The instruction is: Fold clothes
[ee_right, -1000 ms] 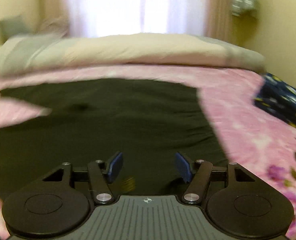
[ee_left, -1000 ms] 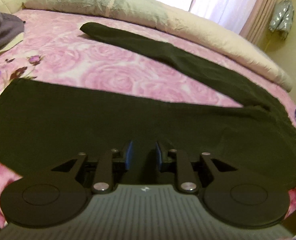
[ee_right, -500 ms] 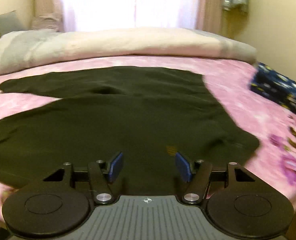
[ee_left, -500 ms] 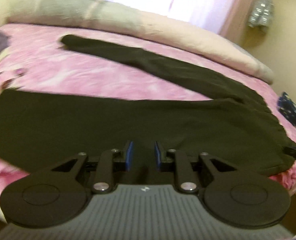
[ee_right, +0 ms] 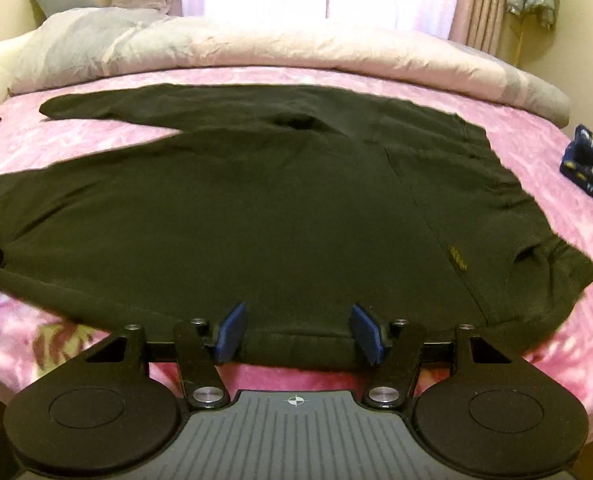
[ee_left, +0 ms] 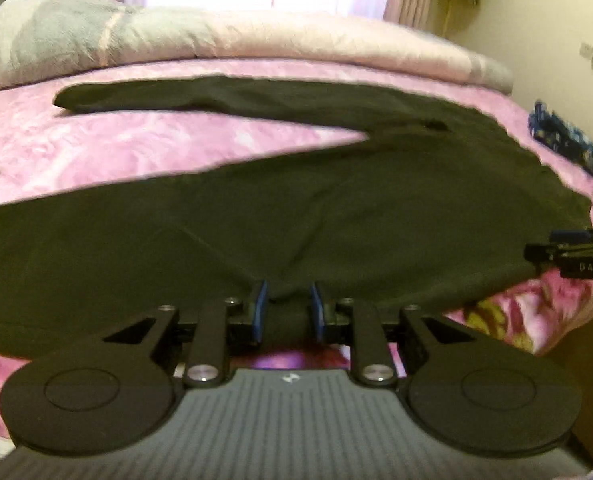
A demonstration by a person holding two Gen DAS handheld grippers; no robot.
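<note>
Pinching the near hem of the black trousers [ee_left: 296, 216] with my left gripper [ee_left: 286, 308], jaws clamped on fabric; trousers spread ahead on the pink bedspread [ee_left: 144, 148]. Right gripper [ee_right: 298, 330] spread apart, straddling hem. Close it, lift both evenly, avoid skew.

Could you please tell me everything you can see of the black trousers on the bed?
The black trousers look like soft, matte knit fabric, spread flat on the pink bedspread. The waistband lies to the right, and both legs run left, the far one splayed apart. A small yellow mark sits near a side seam. The left gripper is shut on a bunched fold of the near edge, while the right gripper is open with that edge between its fingers.
</note>
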